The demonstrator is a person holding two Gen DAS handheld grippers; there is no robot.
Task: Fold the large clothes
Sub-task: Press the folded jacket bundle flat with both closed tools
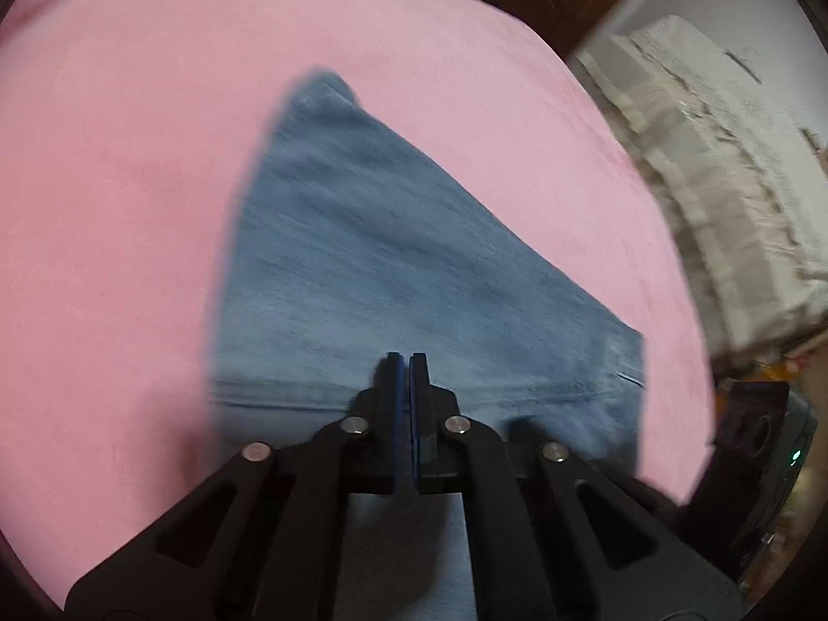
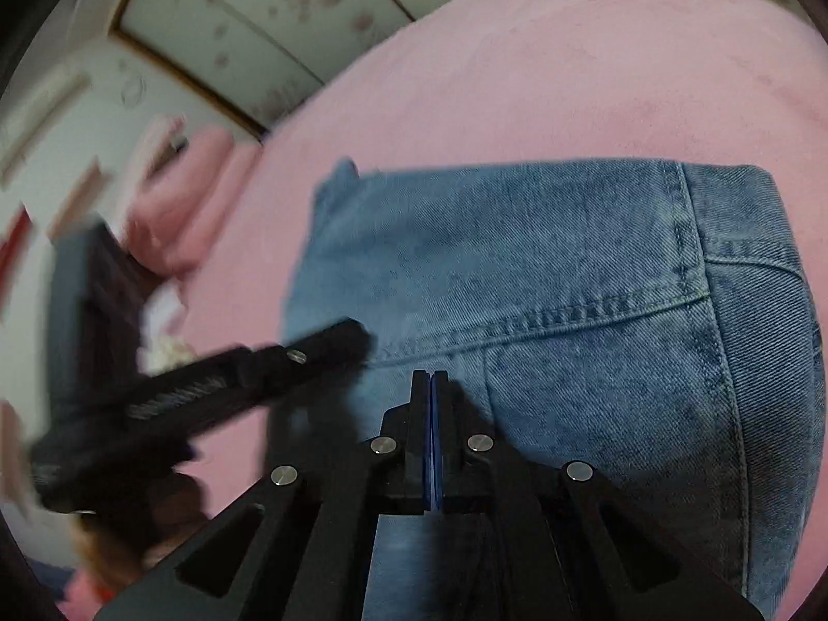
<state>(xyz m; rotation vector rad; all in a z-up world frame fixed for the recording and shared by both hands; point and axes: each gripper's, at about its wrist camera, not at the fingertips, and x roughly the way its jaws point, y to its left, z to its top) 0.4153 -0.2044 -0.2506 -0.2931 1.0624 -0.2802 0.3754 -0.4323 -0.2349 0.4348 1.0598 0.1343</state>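
Observation:
Blue jeans [image 1: 393, 259] lie folded on a pink bedsheet [image 1: 114, 207]. In the left wrist view my left gripper [image 1: 408, 359] is shut, its blue-padded jaws together just above the jeans' near edge, with no cloth seen between them. In the right wrist view the jeans [image 2: 543, 269] show stitched seams and a folded edge at the right. My right gripper [image 2: 430, 375] is shut over the denim near a seam, with nothing visibly held. The left gripper's black fingers [image 2: 321, 349] reach in blurred from the left and touch the jeans' left side.
The pink bedsheet [image 2: 569, 77] covers the bed around the jeans. A pale quilted blanket [image 1: 724, 196] lies past the bed's right edge. A flowered wardrobe [image 2: 248, 26] and pink pillows [image 2: 171, 196] stand behind. A dark device [image 1: 766, 445] sits low right.

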